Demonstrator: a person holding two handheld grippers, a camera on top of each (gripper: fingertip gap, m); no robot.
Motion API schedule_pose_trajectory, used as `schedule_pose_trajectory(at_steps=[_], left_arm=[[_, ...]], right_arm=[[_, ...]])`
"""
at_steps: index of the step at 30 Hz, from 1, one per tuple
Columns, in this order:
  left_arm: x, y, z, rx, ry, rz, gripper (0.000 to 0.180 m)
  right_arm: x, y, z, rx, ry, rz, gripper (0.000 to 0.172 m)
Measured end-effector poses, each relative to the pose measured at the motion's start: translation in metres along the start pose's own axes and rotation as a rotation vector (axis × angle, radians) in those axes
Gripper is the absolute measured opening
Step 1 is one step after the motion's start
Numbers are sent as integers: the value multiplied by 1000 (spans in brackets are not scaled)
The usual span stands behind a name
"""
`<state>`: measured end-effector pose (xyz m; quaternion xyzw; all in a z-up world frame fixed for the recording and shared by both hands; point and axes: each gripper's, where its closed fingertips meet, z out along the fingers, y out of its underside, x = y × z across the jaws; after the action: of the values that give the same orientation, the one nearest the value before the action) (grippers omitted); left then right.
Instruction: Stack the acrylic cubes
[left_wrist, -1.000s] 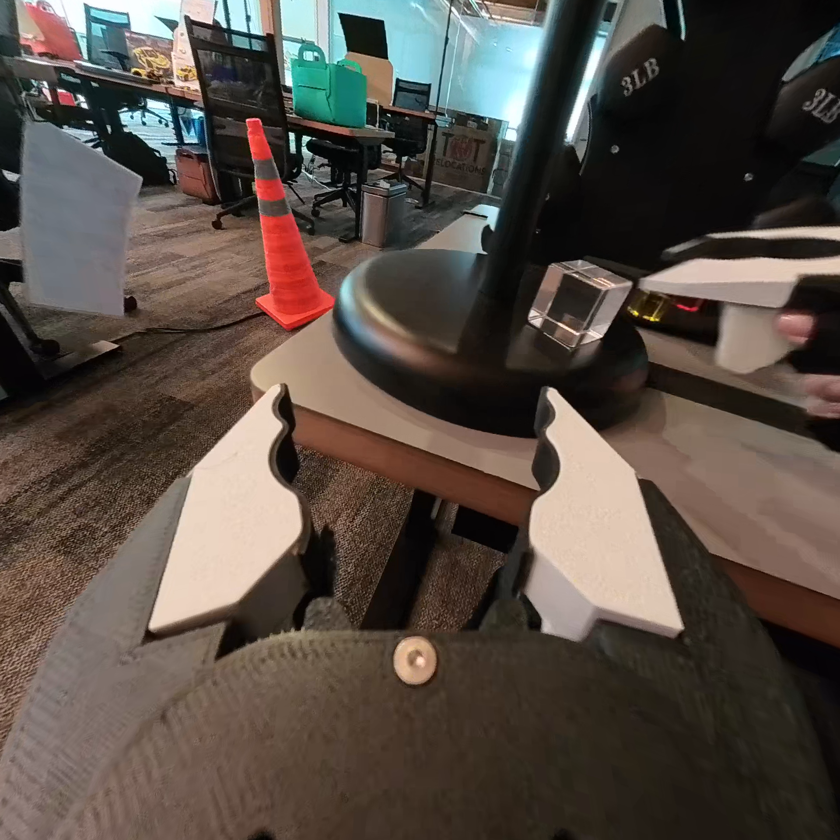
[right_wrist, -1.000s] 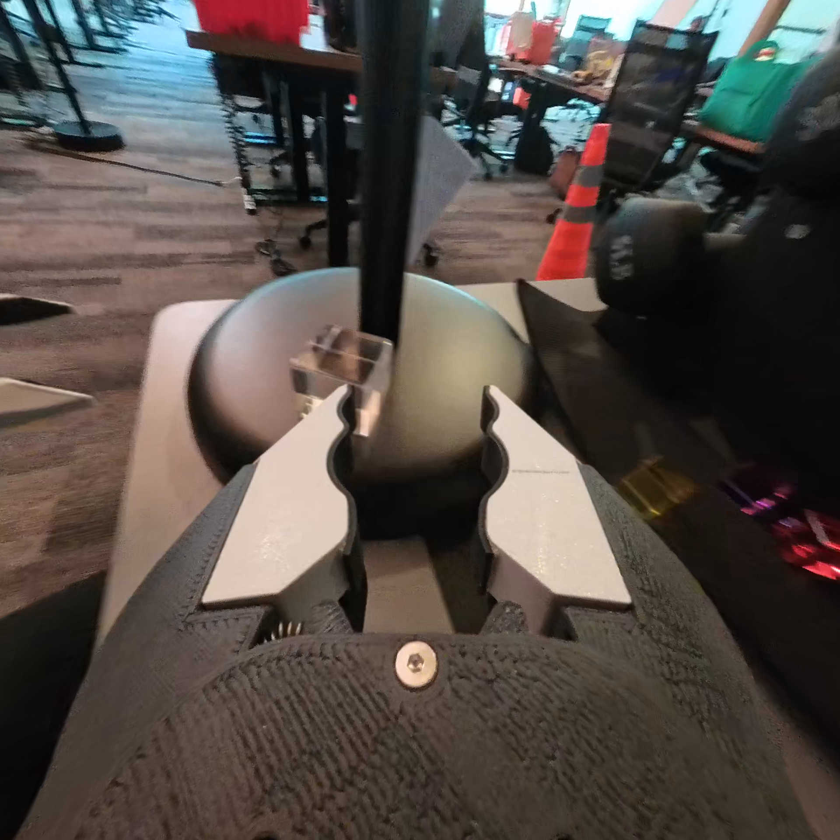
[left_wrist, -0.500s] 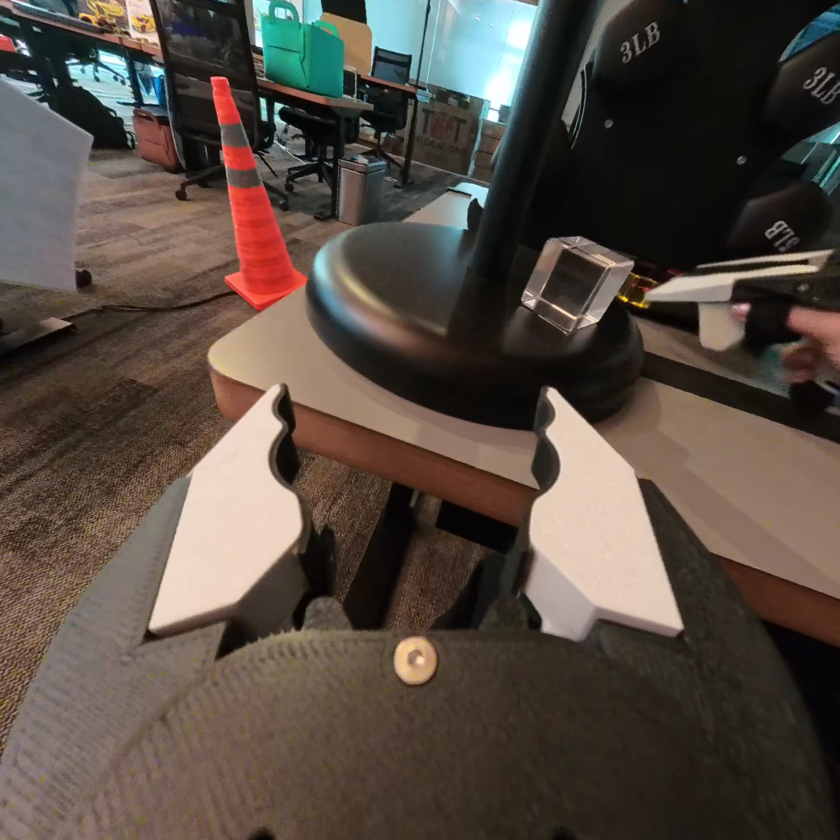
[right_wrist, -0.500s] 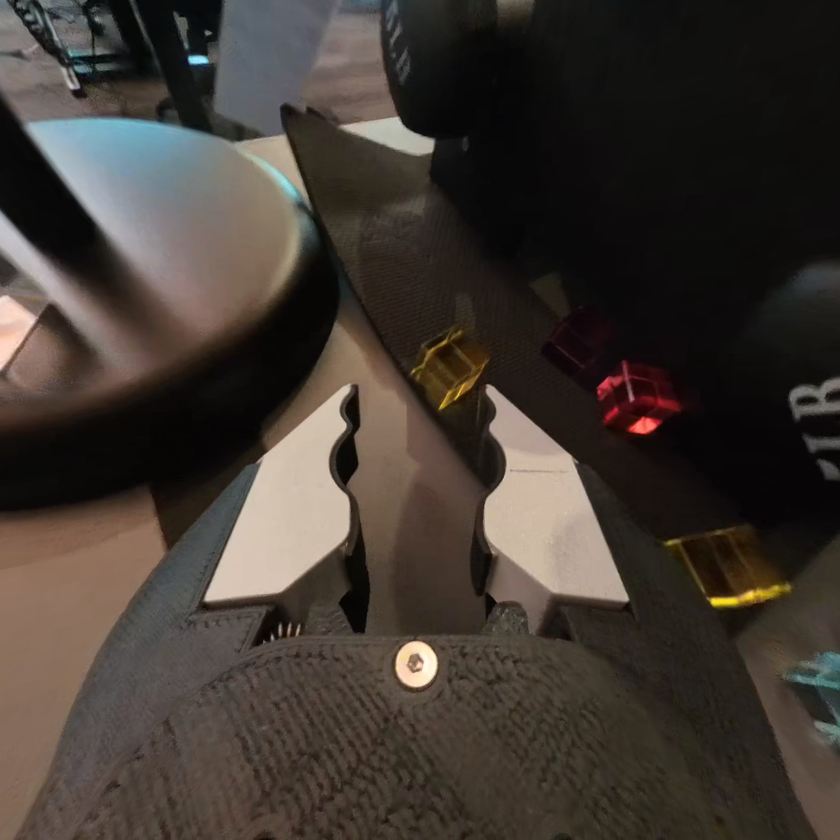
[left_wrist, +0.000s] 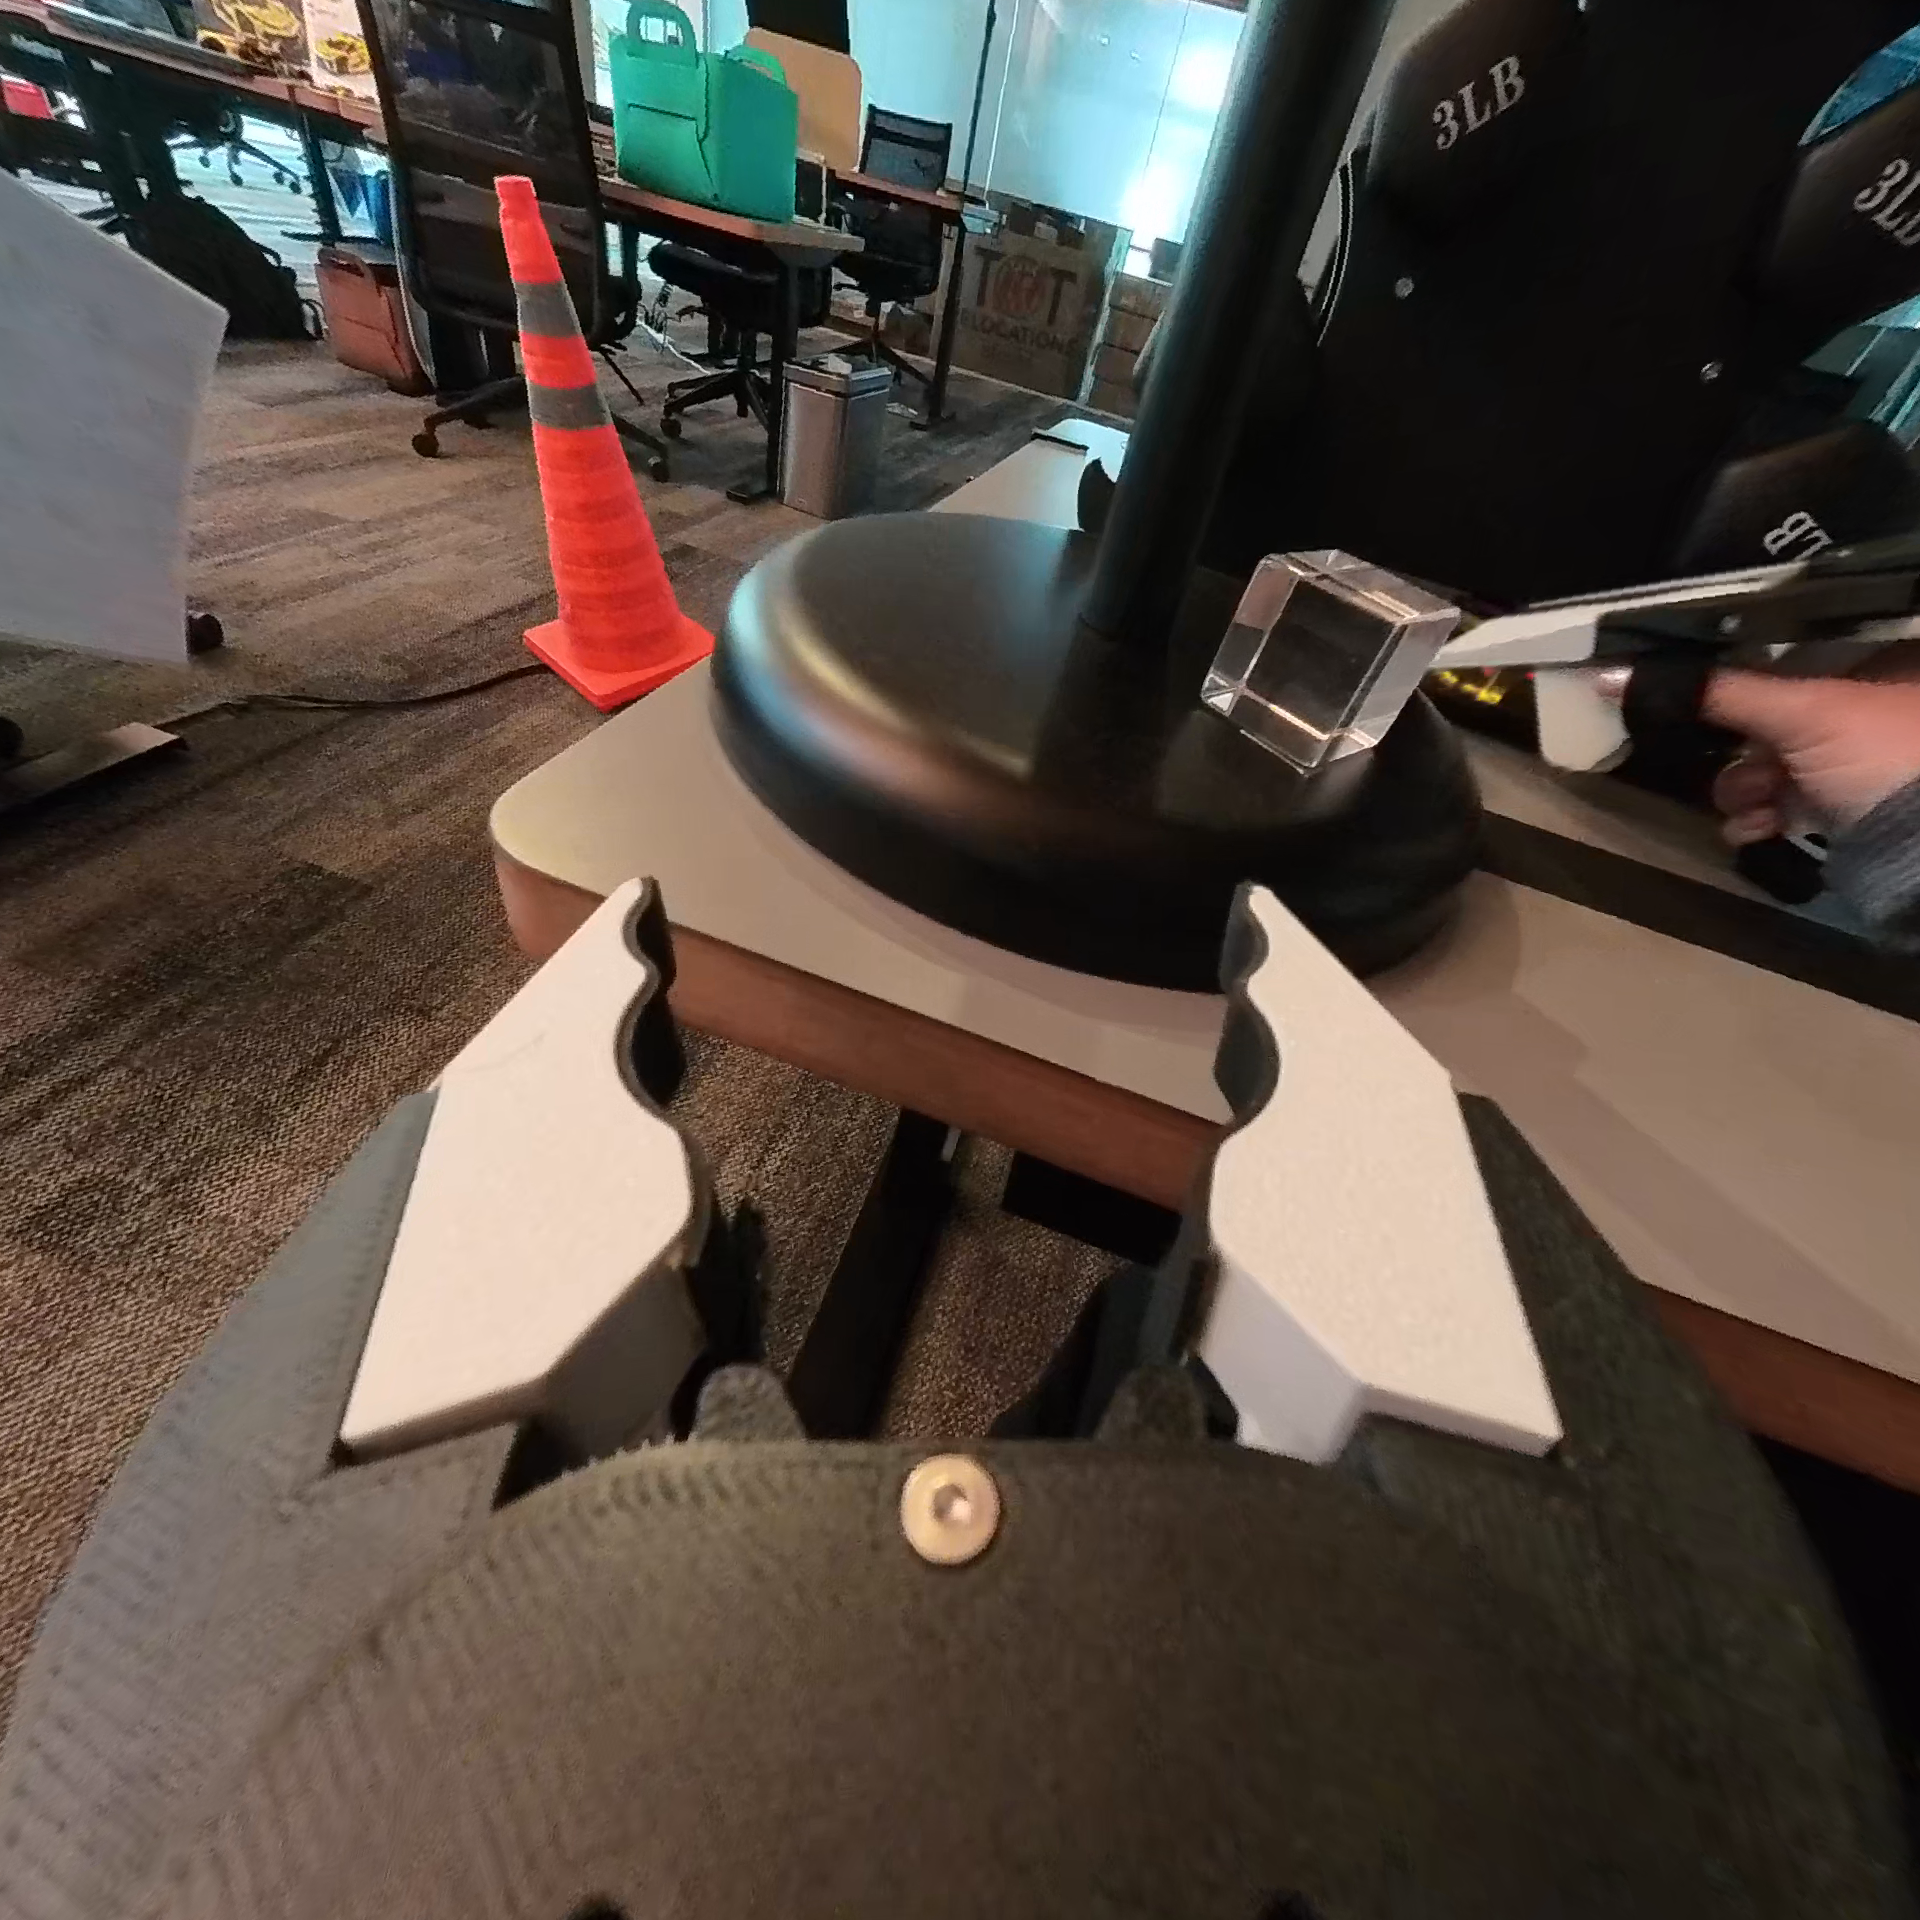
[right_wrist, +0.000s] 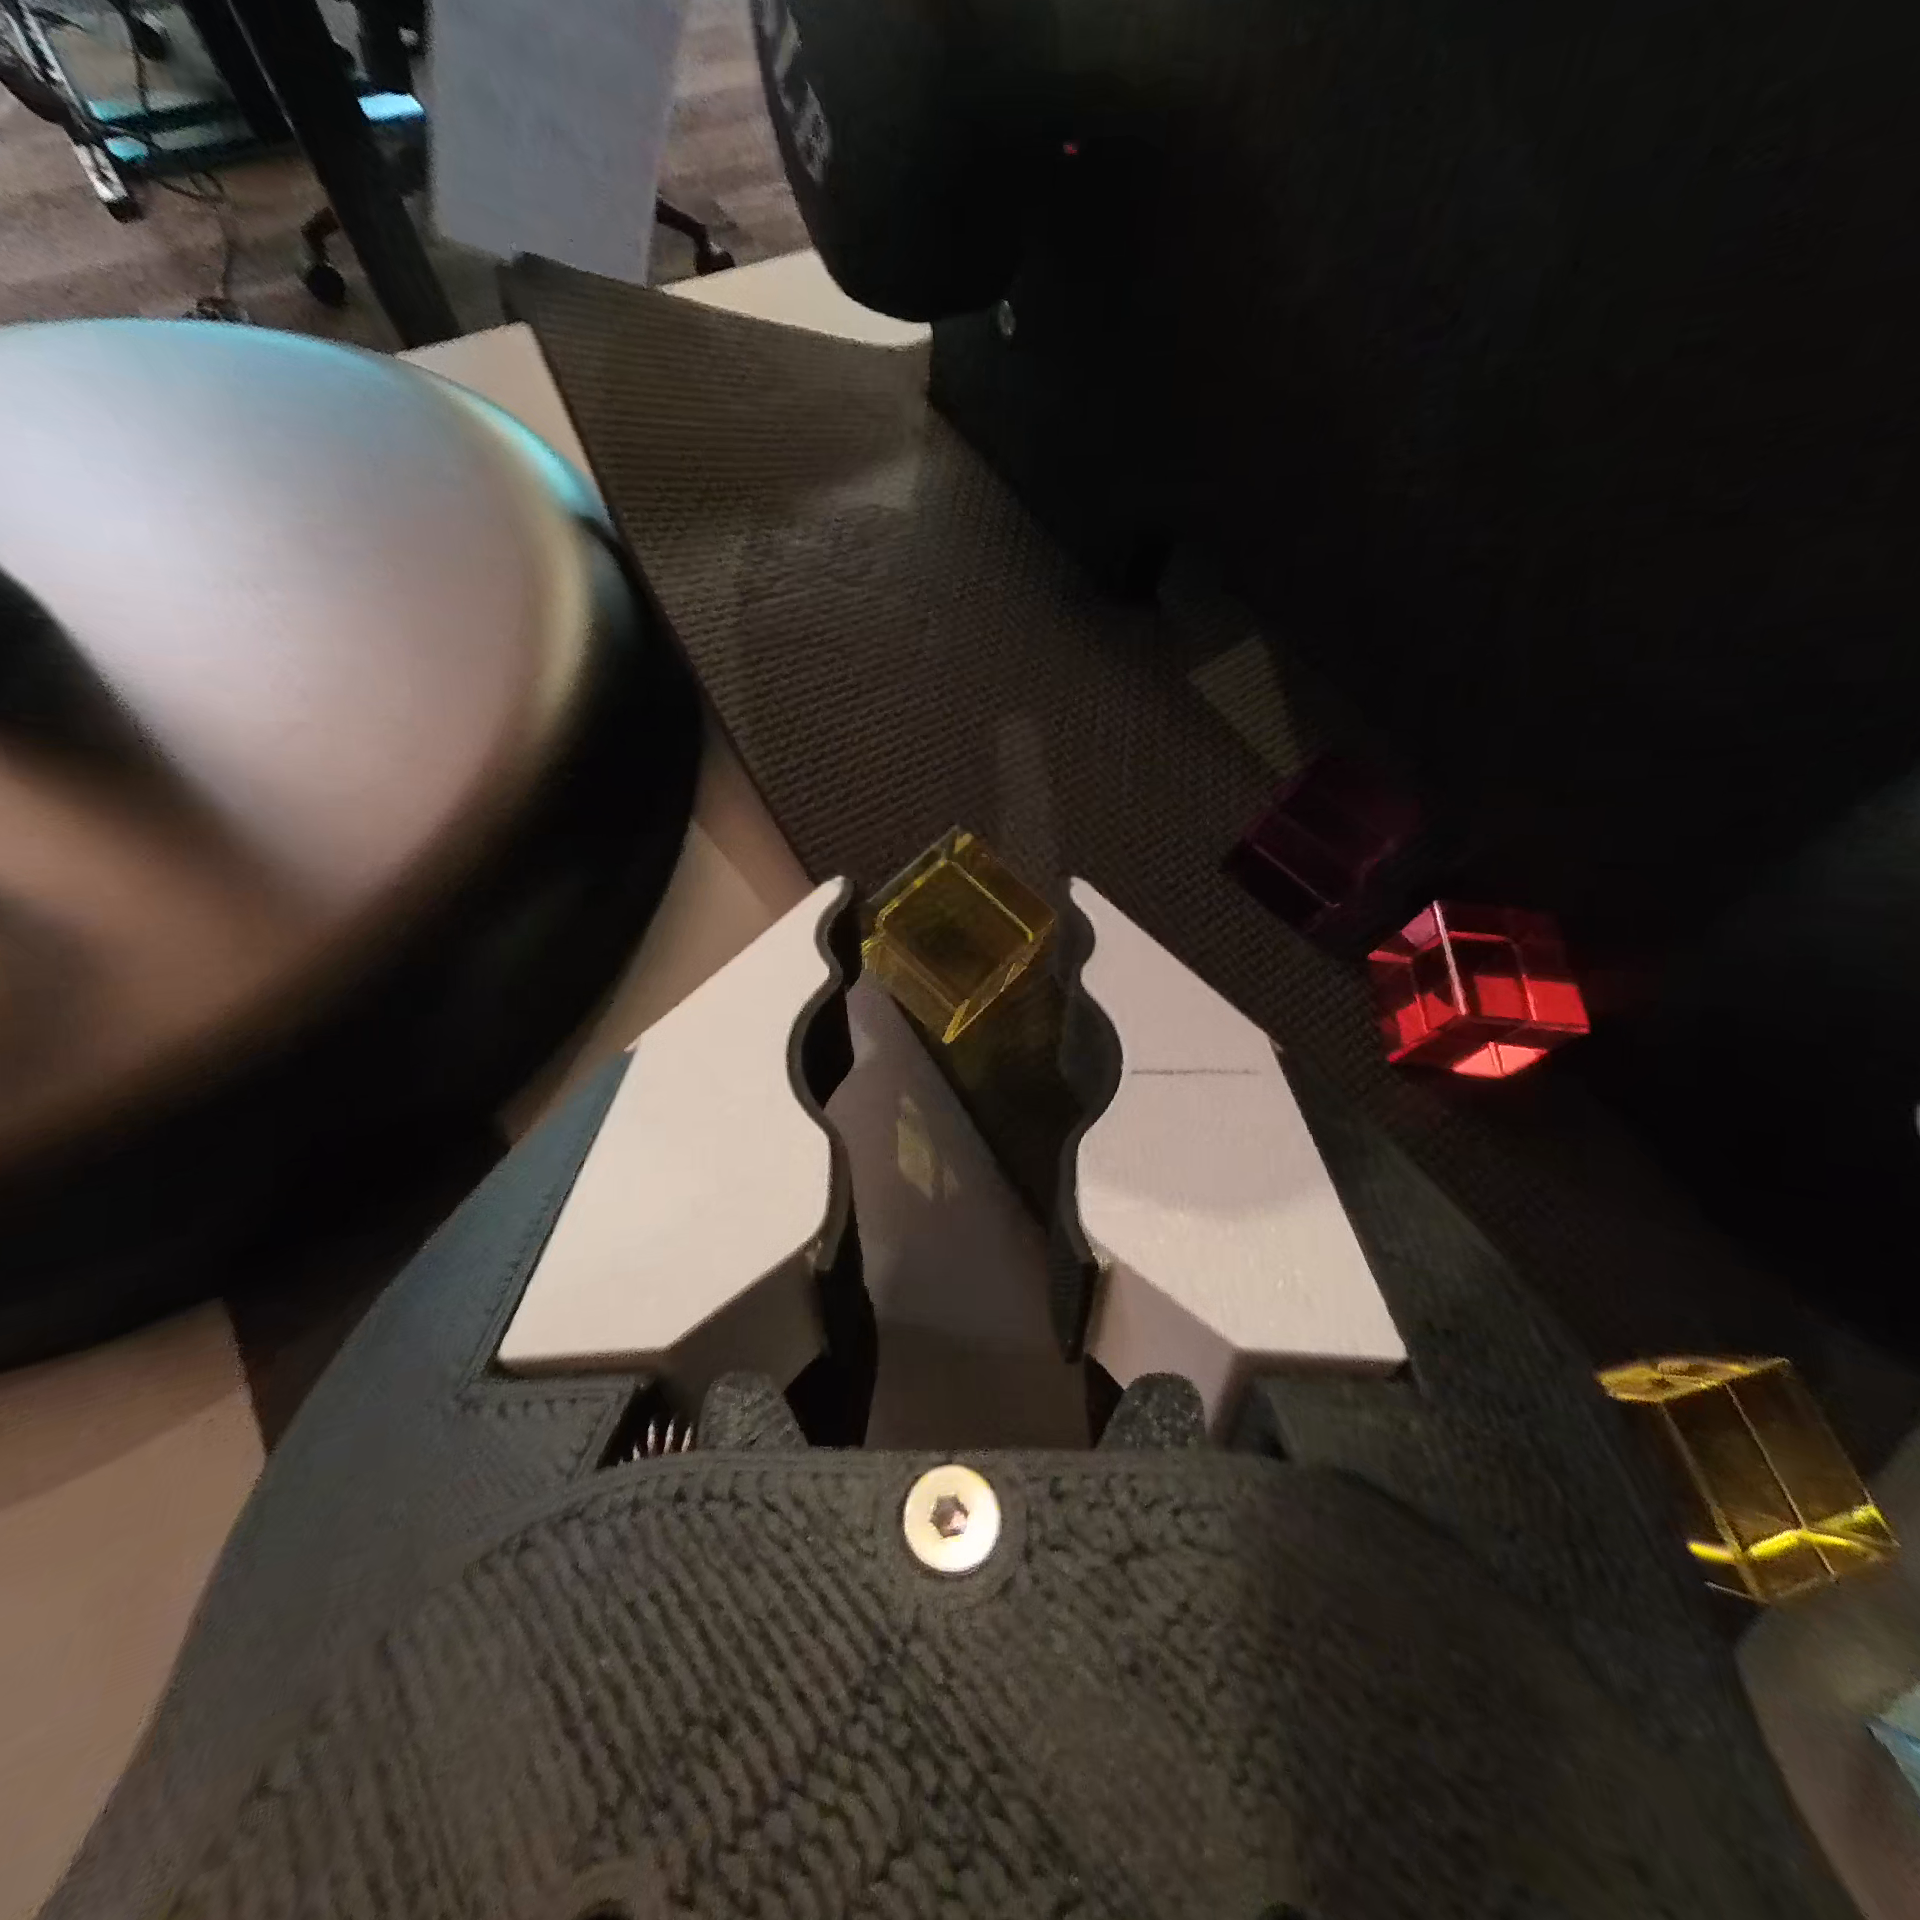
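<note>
between the right tongs (right_wrist: 956, 935) sits a yellow cube (right_wrist: 956, 935), gripped; left tongs (left_wrist: 945, 956) wide

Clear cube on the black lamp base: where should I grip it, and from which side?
Probably pinch the clear cube across two opposite flat faces, coming from the side away from the pole, which stands close beside it. It sits tilted on the domed base, so tilt the fingers to match.
</note>
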<state>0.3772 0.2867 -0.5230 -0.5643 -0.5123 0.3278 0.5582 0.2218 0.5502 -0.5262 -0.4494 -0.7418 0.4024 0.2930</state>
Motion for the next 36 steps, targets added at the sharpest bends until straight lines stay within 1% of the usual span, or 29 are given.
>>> schedule_pose_trajectory(at_steps=[2,4,6,7,8,10,14,17,21,31,32,33,34,36], left_arm=[[0,-1,-1,4,-1,4,105],[-1,-2,-2,10,1,-2,105],[-2,-4,-2,16,2,-9,105],[-2,-4,-3,18,3,-11,105],[-1,-5,-3,19,5,-11,105],[0,-5,-3,20,5,-6,105],[-1,-7,-7,26,-1,2,105],[-4,-9,-9,33,-8,-4,105],[-10,-12,-13,43,-21,-8,104],[-11,-12,-14,45,-27,-10,105],[-11,-12,-14,44,-27,-9,105],[-11,-12,-14,44,-27,-9,105],[-11,-13,-15,45,-29,-8,105],[-12,-13,-16,49,-35,-5,105]], right_arm=[[-14,-12,-7,72,-76,-46,36],[-40,-37,-24,187,-206,-109,35],[-79,-66,-49,292,-398,-176,35],[-100,-75,-61,313,-499,-215,35],[-116,-80,-68,303,-561,-250,36],[-138,-83,-70,233,-612,-328,36],[-178,-78,-69,131,-707,-444,35],[-193,-69,-65,79,-737,-498,36],[-196,-51,-54,5,-711,-557,36],[-192,-53,-51,35,-644,-541,36],[-191,-53,-52,43,-635,-539,40],[-190,-55,-53,59,-622,-530,53],[-187,-60,-56,93,-608,-515,61],[-174,-77,-67,223,-561,-466,65]])
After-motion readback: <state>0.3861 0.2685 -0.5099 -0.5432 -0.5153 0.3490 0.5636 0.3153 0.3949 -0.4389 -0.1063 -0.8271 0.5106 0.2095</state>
